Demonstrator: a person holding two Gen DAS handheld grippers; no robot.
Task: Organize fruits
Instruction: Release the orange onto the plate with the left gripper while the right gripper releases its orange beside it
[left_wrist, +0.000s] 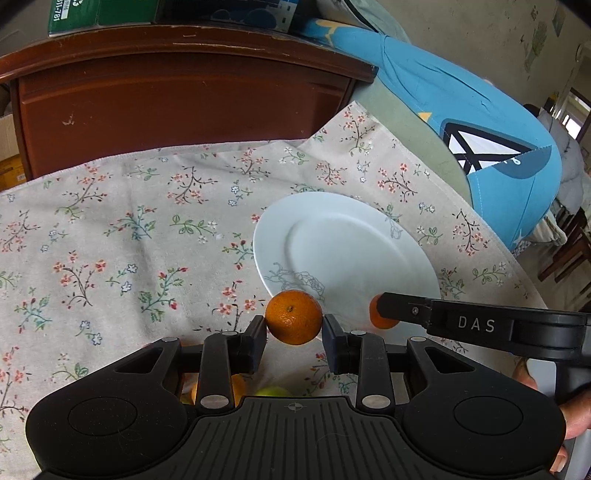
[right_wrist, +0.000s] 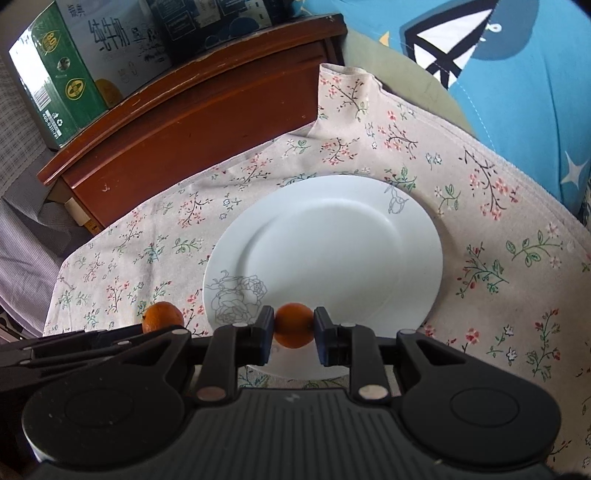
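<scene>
My left gripper (left_wrist: 294, 326) is shut on an orange mandarin (left_wrist: 293, 316) and holds it above the near left rim of a white plate (left_wrist: 354, 236). My right gripper (right_wrist: 294, 328) is shut on a second mandarin (right_wrist: 294, 325) above the near edge of the plate (right_wrist: 332, 240). In the left wrist view the right gripper's finger (left_wrist: 402, 308) comes in from the right with its mandarin (left_wrist: 380, 319) partly hidden. In the right wrist view the left gripper's mandarin (right_wrist: 162, 316) shows at the left. The plate holds no fruit.
A floral tablecloth (left_wrist: 110, 240) covers the table. A brown wooden cabinet (left_wrist: 177, 99) stands behind it with green cartons (right_wrist: 66, 74) on top. A blue cushion (left_wrist: 480, 122) lies at the right. More fruit, orange (left_wrist: 236, 387) and green (left_wrist: 273, 391), shows under the left gripper.
</scene>
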